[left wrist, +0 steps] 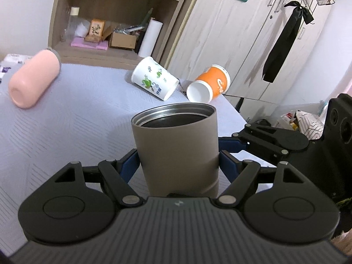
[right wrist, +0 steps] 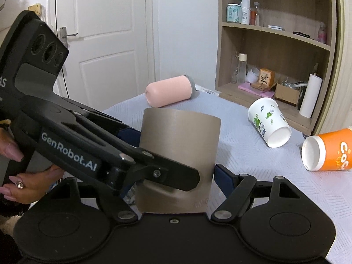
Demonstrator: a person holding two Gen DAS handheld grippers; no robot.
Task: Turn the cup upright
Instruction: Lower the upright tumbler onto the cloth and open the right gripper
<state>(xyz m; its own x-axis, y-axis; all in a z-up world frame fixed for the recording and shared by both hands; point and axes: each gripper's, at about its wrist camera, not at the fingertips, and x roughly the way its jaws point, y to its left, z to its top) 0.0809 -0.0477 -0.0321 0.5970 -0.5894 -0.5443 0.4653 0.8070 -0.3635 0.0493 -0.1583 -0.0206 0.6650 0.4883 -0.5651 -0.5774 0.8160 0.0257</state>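
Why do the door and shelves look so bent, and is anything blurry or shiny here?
Left wrist view: fisheye bends the shelf unit; the grey cup is sharp, its steel rim glinting. Right wrist view: the door bows, corners go black, and the near grey cup looks slightly soft; lighting is even.

Tumbler upright — paper cups lying behind.

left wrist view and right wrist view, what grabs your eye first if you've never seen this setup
The grey-brown metal cup stands upright, mouth open, at the centre, with the left gripper and the right gripper both closed on its lower body. Behind it three more cups lie on their sides on the pale quilted bed: a pink tumbler at far left, a white paper cup and an orange paper cup to the right.
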